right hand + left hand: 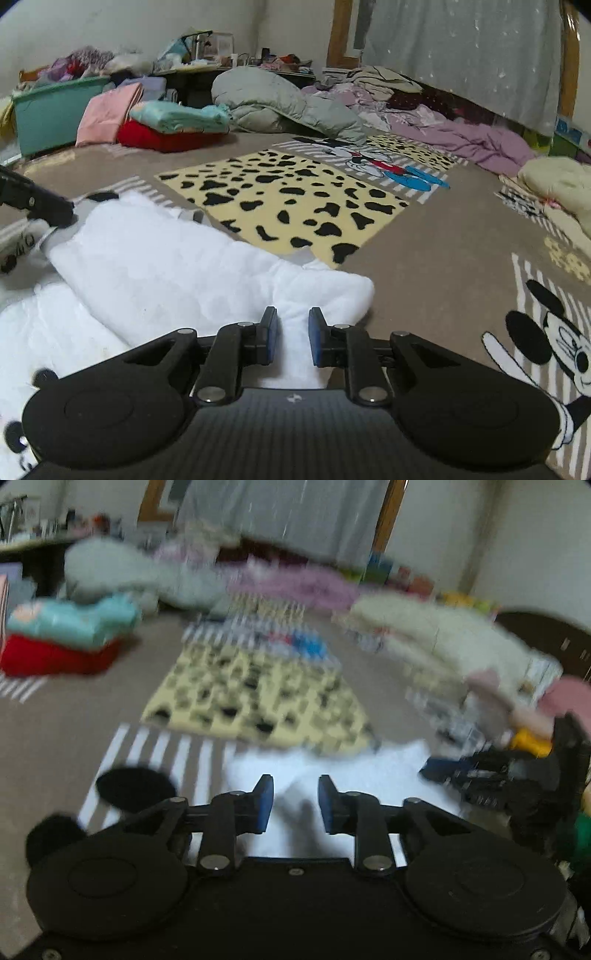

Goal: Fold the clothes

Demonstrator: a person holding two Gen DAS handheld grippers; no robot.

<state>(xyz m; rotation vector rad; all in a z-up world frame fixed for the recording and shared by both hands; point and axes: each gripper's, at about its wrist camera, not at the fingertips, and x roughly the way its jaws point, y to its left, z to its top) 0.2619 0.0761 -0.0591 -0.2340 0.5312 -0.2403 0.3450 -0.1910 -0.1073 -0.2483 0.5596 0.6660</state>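
Both grippers — left point(295, 803), right point(292, 336) — stand slightly open, gripping nothing; I'd pinch this soft, light white garment point(177, 266) at its corners.

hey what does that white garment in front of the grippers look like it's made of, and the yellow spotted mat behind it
White garment: seems a soft fleece or plush knit, matte, with a fuzzy, puffy surface and rounded folds. Yellow spotted mat: looks like a short-pile printed textile lying flat on the carpet, matte, with crisp black blotches; the exact fibre cannot be told.
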